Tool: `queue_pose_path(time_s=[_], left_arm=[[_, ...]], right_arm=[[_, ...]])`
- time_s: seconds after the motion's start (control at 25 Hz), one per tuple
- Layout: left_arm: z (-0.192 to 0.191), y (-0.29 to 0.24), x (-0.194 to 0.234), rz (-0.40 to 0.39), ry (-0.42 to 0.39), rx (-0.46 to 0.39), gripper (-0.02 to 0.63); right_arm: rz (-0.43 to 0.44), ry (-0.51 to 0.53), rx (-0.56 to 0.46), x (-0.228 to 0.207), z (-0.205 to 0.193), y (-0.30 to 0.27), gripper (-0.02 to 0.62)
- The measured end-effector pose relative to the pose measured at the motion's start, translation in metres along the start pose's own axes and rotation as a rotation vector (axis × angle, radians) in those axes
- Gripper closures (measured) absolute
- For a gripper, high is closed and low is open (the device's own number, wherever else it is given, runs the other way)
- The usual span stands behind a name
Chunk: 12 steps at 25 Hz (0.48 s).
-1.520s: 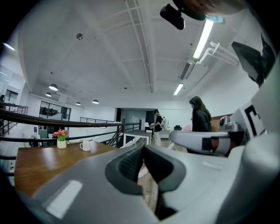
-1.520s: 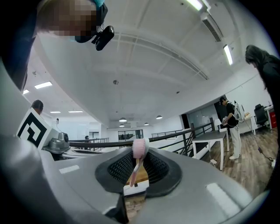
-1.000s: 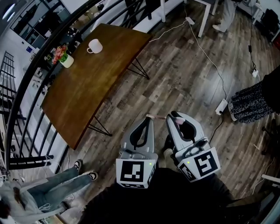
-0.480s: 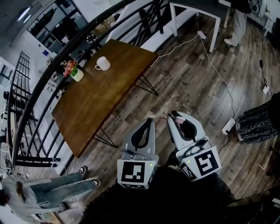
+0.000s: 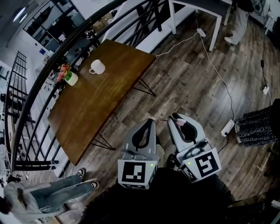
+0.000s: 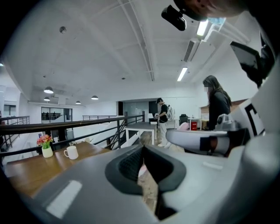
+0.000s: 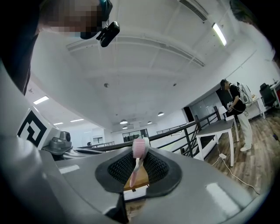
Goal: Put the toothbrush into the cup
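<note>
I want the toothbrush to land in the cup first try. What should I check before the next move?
1. Grip on toothbrush by right gripper: ok, clamped.
2. Spare left gripper shut, empty: ok.
3. White cup upright on table: ok.
4. That cup within reach: not ok, open floor lies between.
5. Inside of cup free: cannot tell.
6. Nearby flower pot apart from cup: ok.

Counts:
- counter x1
- cup x1
- flower pot x1
- toothbrush x1
- grippers x2: left gripper, right gripper
- white table x1
- power strips x2
- bystanders x3
</note>
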<state>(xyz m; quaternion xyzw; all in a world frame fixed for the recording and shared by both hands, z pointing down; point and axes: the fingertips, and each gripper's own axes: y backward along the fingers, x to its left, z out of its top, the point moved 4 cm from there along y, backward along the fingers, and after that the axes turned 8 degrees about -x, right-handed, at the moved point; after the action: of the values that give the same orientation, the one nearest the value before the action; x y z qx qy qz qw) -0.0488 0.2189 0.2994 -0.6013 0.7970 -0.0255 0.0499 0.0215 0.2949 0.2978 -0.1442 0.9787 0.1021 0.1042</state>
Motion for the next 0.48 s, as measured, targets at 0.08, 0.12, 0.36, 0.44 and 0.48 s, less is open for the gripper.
queue_pose_path(time_s=[0.08,0.12,0.36,0.44,0.48], left_arm=[[-0.003,-0.014,0.008,-0.005,0.022,0.005,0.598],[-0.005,-0.02,0.013,-0.005,0.034,0.012,0.598],[-0.019,-0.064,0.056,0.022,0.093,0.052,0.598],[-0.023,-0.076,0.075,0.039,0.096,0.051,0.598],[-0.024,-0.082,0.086,0.049,0.095,0.047,0.598]], right_arm=[[-0.007,0.008,0.013,-0.006,-0.004,-0.013,0.545],[-0.008,0.011,0.025,-0.009,-0.007,-0.02,0.545],[0.011,0.001,0.087,-0.024,-0.031,-0.078,0.545],[0.029,-0.001,0.103,-0.026,-0.038,-0.101,0.545],[0.039,-0.001,0.108,-0.027,-0.04,-0.114,0.545]])
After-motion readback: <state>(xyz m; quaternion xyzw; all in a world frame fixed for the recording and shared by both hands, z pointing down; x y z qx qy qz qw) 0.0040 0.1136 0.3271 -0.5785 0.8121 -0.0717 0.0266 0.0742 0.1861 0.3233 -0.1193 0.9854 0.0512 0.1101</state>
